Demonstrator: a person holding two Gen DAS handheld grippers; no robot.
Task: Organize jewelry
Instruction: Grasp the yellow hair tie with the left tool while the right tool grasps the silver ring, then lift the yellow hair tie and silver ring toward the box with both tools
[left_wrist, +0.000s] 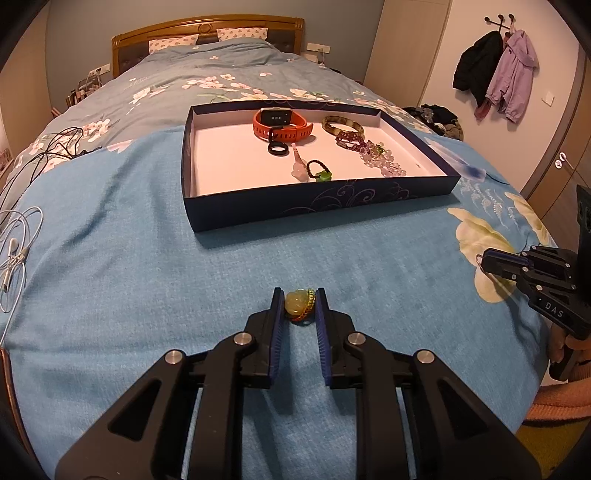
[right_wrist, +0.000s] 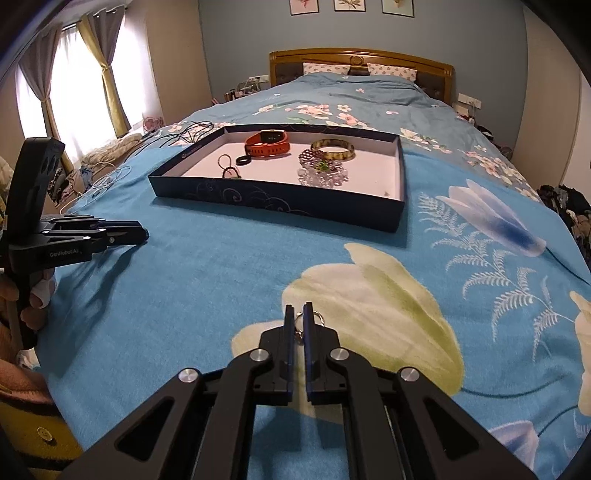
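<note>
A yellow-green pendant (left_wrist: 296, 303) with a braided cord sits pinched between the left gripper (left_wrist: 299, 306) fingers, low over the blue blanket (left_wrist: 147, 258). The right gripper (right_wrist: 298, 321) is closed on a silver ring (right_wrist: 314, 316) above the blanket's pale flower. Farther off lies the box (left_wrist: 317, 206), holding an orange watch (left_wrist: 282, 125), bangle (left_wrist: 341, 124) and beads (left_wrist: 380, 158).

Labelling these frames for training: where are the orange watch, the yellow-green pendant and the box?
orange watch (left_wrist: 282, 125), left wrist view, on its strap.
yellow-green pendant (left_wrist: 295, 302), left wrist view, on its stone.
box (right_wrist: 280, 205), right wrist view, on its near wall.
</note>
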